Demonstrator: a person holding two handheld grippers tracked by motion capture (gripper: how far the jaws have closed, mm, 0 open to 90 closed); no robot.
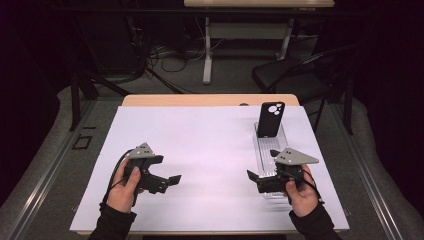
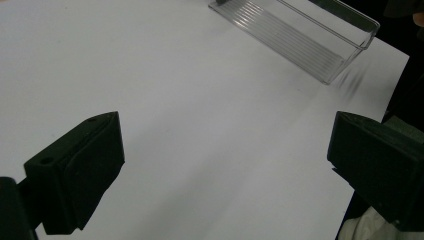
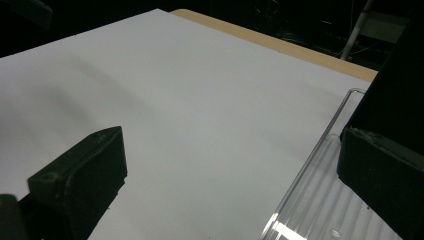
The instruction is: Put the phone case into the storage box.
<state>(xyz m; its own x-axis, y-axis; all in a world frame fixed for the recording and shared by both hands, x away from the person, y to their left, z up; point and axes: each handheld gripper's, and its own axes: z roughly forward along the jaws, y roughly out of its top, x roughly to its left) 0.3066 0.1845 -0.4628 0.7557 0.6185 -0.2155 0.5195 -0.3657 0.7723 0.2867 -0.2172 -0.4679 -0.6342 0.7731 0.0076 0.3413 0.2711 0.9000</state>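
A white sheet (image 1: 200, 165) is spread over the bench (image 1: 210, 100). A clear ribbed tray (image 1: 268, 150) is set lengthwise on the sheet's right side; a black phone case (image 1: 270, 119) is propped upright at its far end, camera cutouts facing the person. The right gripper (image 1: 262, 165) is held over the tray's near end, jaws spread wide, nothing between them. The left gripper (image 1: 172, 181) is held low over bare sheet, well apart from the tray, jaws likewise wide and empty. Both grippers are pointed inward.
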